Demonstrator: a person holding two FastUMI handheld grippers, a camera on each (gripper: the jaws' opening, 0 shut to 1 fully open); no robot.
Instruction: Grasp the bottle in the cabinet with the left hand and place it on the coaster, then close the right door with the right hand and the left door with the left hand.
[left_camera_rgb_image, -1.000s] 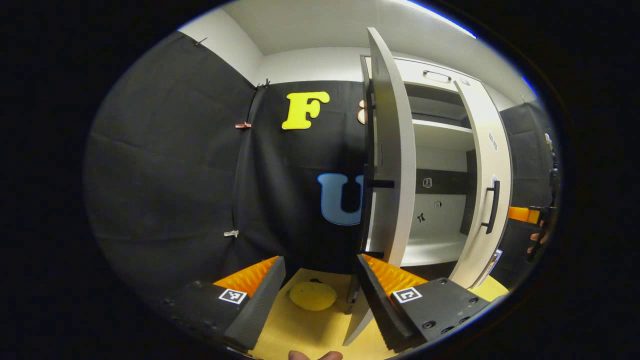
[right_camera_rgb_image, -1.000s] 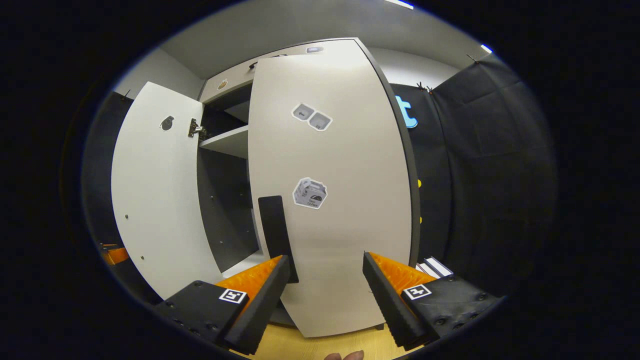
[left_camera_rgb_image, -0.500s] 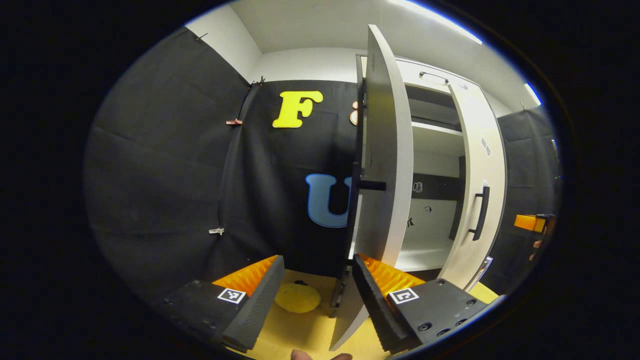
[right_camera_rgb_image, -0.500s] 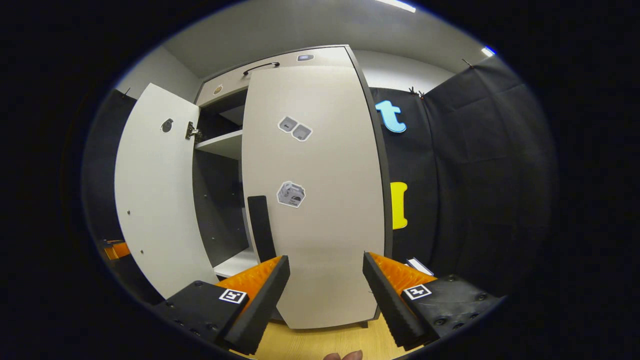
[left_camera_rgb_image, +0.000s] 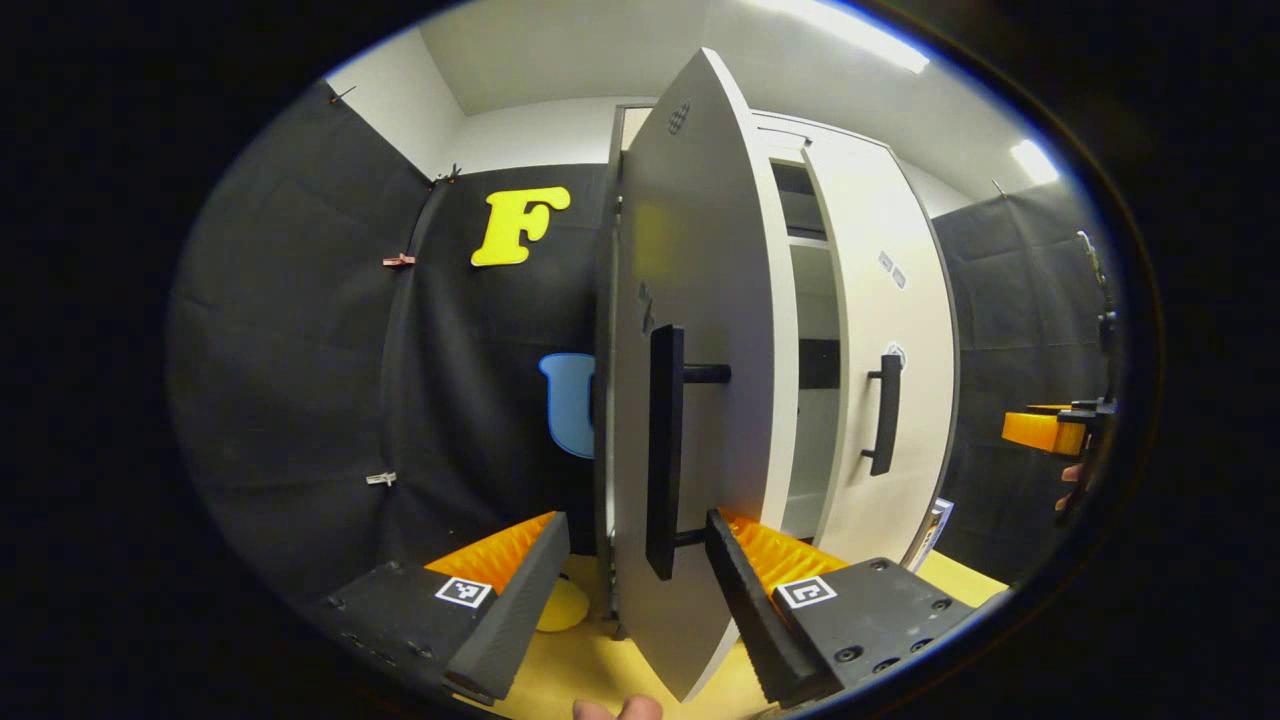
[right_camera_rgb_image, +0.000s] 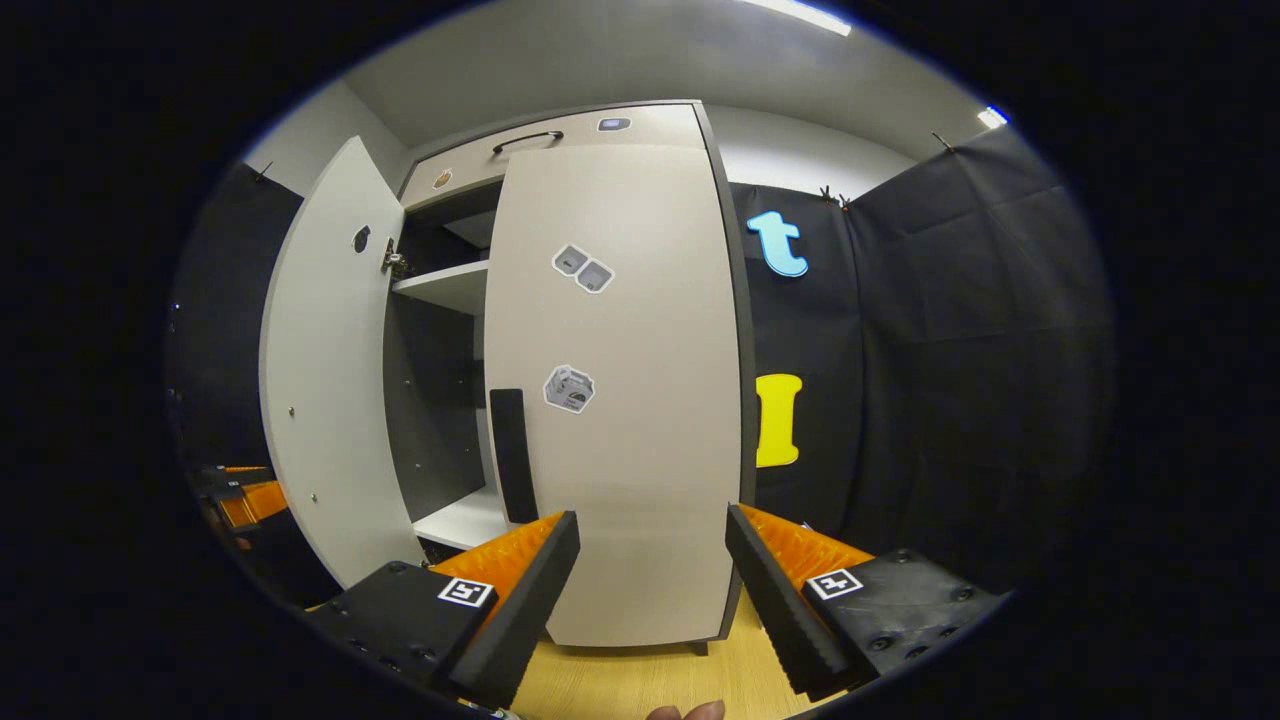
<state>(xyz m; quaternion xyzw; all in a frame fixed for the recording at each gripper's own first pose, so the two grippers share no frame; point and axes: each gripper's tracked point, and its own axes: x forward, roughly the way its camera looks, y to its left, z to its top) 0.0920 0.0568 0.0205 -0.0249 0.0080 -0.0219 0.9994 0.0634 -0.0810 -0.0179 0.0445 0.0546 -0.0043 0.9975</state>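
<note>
Left gripper view: my left gripper (left_camera_rgb_image: 630, 590) is spread open, holding nothing. The left door (left_camera_rgb_image: 700, 330) stands mid-frame, partly swung, its black handle (left_camera_rgb_image: 663, 450) between my fingers; I cannot tell whether either touches it. Coaster (left_camera_rgb_image: 560, 605) sits low, left of centre, on the wooden table (left_camera_rgb_image: 600, 670), part hidden. Right door (left_camera_rgb_image: 880, 330) right of centre looks nearly closed.

Right gripper view: my right gripper (right_camera_rgb_image: 650, 590) is open, empty, in front of the right door (right_camera_rgb_image: 620, 400). Cabinet (right_camera_rgb_image: 440, 300) interior shows upper left.
</note>
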